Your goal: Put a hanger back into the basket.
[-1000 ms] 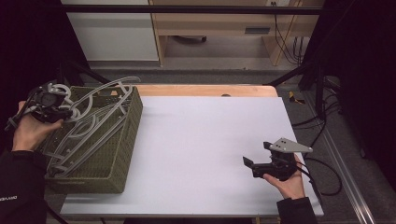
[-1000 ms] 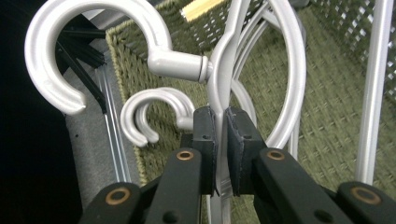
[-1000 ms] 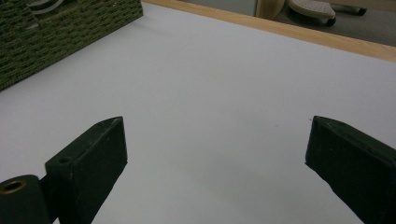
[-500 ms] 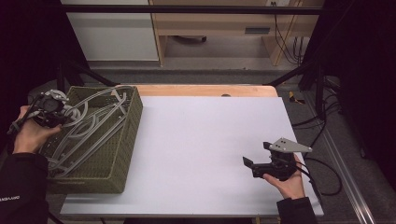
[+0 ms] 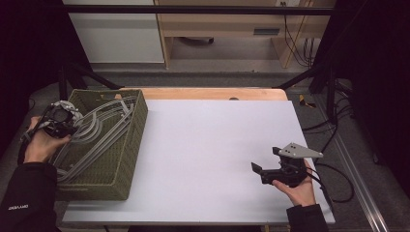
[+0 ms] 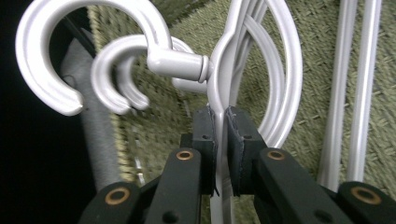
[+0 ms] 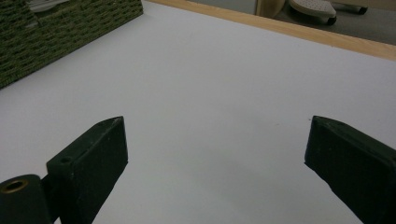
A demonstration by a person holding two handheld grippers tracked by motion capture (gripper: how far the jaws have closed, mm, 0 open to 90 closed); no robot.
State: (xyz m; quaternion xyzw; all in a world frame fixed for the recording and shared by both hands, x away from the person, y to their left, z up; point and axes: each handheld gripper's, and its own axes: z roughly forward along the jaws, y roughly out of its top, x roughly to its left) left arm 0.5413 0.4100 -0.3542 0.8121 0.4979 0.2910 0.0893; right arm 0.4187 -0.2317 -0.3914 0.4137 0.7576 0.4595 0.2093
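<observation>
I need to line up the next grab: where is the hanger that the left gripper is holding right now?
In the high view the hanger lies on the pile inside the green basket at the table's left edge. The left gripper pinches it just below its hook.

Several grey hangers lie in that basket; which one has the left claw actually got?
The hanger with the biggest, nearest hook: the left claw pinches its neck just below the swivel. The other hangers lie loose in the green basket.

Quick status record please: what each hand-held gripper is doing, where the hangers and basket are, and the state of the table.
left hand-held gripper: shut on a grey hanger just below its hook, over the basket
right hand-held gripper: open, nothing between the jaws, low over the table
hangers: grey plastic, piled in the basket
basket: green woven, at the table's left edge
table: white top
</observation>
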